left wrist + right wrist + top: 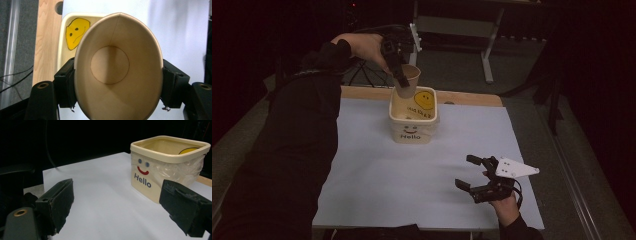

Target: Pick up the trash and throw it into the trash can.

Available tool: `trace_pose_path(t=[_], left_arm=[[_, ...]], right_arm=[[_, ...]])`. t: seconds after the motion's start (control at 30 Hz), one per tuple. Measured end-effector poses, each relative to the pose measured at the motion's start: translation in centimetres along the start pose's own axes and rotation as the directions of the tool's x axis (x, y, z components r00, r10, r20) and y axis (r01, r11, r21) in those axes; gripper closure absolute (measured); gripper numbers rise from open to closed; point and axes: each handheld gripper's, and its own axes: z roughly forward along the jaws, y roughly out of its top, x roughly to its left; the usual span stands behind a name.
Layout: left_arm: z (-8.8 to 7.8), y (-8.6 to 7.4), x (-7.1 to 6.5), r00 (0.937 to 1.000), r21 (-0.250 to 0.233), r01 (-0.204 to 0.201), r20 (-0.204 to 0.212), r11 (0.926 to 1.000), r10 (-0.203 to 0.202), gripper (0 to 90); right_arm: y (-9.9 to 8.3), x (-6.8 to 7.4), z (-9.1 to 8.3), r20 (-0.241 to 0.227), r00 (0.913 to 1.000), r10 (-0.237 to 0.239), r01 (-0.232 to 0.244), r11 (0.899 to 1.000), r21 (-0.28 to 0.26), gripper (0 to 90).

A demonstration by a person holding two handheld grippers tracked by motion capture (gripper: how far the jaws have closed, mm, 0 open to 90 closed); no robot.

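From the high view, the left gripper (401, 75) was up over the back of the bench (472, 99), fingers clamped on a brown paper cup (408, 80) that hung tilted right above the far rim of the cream tub (413, 131). The tub sat on the white sheet (422, 175) toward the back edge, with loads of bare sheet in front and to both sides. The right gripper (471, 172) rested low near the front right corner, well apart from the tub, fingers spread with nothing between them.

In the left gripper view, the cup (117, 75) faced the camera mouth-first, squeezed into an oval between the two black fingers (65, 85), which pressed on its sides. Behind it you could see the tub (61, 45) with its yellow smiley sticker (75, 32), plus a strip of wooden bench (46, 37) edge.

In the right gripper view, the fingers (58, 200) stood wide apart, holding nothing. The "Hello" tub (152, 177) sat ahead to the right, with open white sheet (100, 195) between.
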Motion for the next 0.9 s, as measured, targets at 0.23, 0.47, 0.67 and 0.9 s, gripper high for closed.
trace_pose_path(t=[0.23, 0.47, 0.67, 0.9], left_arm=[[0.32, 0.1, 0.2, 0.9994, -0.001, -0.018, -0.031, 0.9998, 0.018, 29.3], [0.52, 0.01, 0.3, 0.9998, 0.003, 0.003, -0.019, 1.0, -0.003, 20.5], [0.5, -0.1, 0.28, 0.9992, -0.007, 0.014, -0.038, 0.9999, -0.014, 0.3], [0.82, -0.36, 0.09, 0.9989, 0.012, 0.026, -0.04, 0.9996, -0.025, 0.3]], right_arm=[[-0.03, -0.03, -0.02, -0.002, 1.0, 0.002, -0.002, 1.0, 0.0, 12.1], [0.02, 0.06, -0.01, -0.003, 1.0, -0.003, 0.003, 1.0, 0.002, 12.1], [0.0, 0.05, -0.05, -0.003, 1.0, -0.001, 0.001, 1.0, -0.001, 12.1], [0.03, 0.12, -0.09, -0.001, 1.0, -0.004, 0.004, 1.0, -0.001, 12.1]])
